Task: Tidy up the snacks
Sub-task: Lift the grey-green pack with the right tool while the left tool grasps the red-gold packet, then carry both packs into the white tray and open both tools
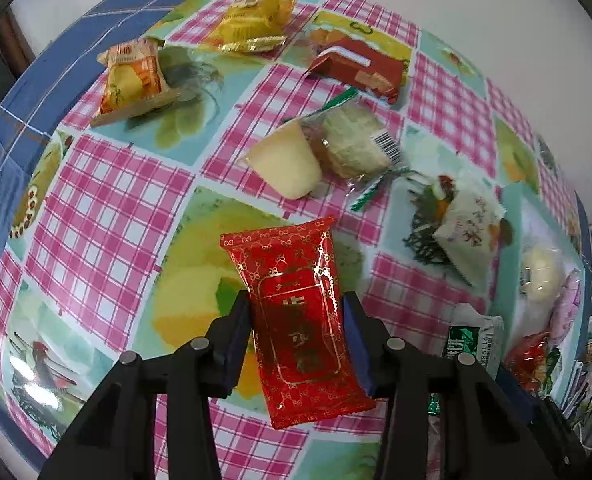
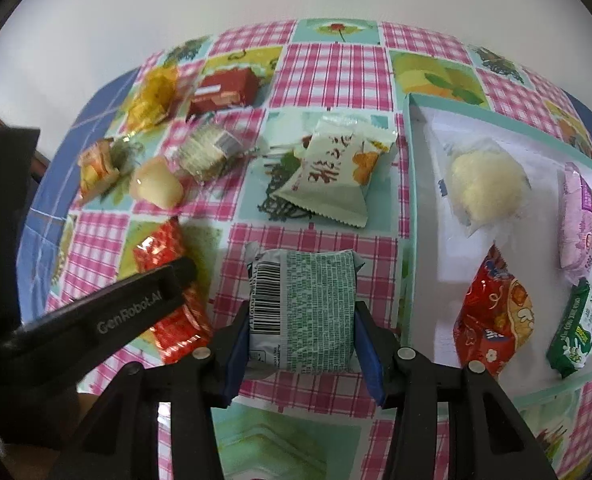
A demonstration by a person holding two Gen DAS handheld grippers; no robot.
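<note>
Open checked cloth (image 2: pixel 336 68) lies clear behind the white-and-orange packet (image 2: pixel 336 176), while the box's teal wall (image 2: pixel 410 216) blocks its right side.

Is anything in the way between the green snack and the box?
Nothing visible. The right gripper holds the green snack packet, and only bare tablecloth lies between it and the box beside it.
</note>
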